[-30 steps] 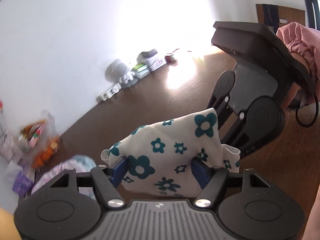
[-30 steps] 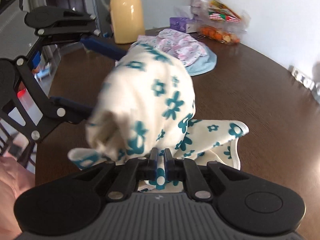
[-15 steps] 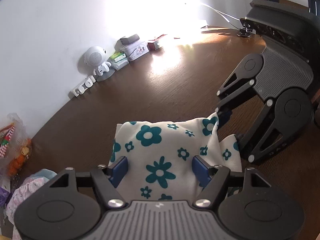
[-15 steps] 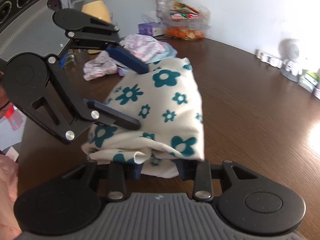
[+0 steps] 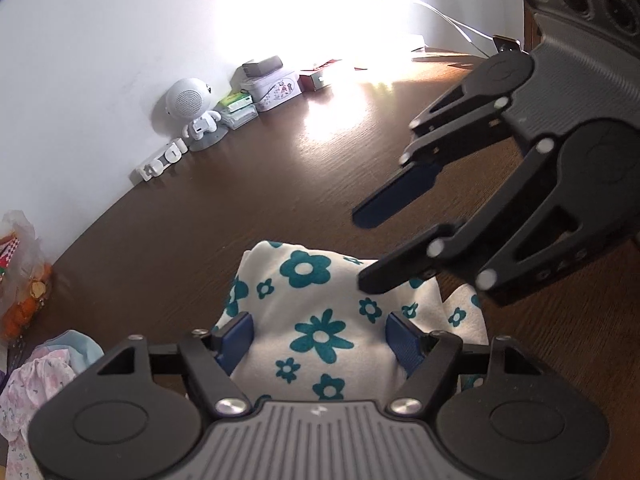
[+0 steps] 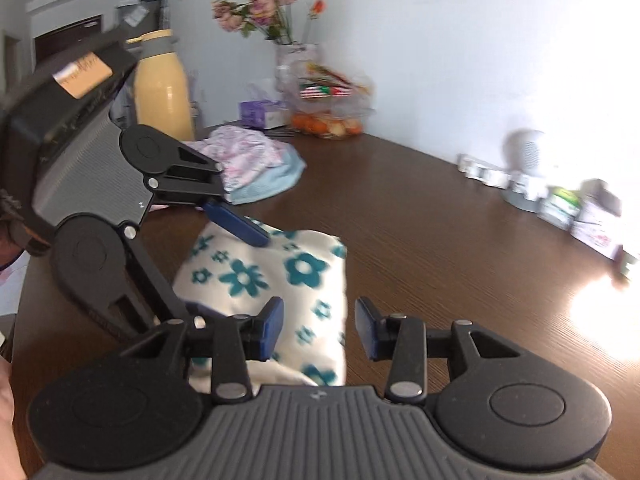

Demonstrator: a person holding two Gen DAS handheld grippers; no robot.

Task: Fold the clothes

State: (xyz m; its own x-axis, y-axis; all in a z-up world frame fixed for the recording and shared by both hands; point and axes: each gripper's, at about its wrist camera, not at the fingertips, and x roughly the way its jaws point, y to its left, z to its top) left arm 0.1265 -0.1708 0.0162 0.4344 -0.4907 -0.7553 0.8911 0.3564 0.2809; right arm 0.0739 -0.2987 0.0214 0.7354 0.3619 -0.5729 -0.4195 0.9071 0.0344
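A folded cream cloth with teal flowers lies on the dark wooden table. My left gripper is open, and its blue pads stand wide apart on either side of the cloth's near end. In the right wrist view the left gripper comes in from the left with one finger lying over the cloth. My right gripper is open at the cloth's other end, with nothing pinched. Seen from the left wrist, the right gripper hovers just over the cloth's far right corner.
A heap of pink and light blue clothes lies beyond the left gripper. A yellow flask, a vase of flowers and a bag of fruit stand behind it. A white speaker figure and small boxes line the wall.
The cloth has come down from the air onto the table. The right gripper, shut on its edge a second ago, has opened and drawn back. The left gripper still straddles it.
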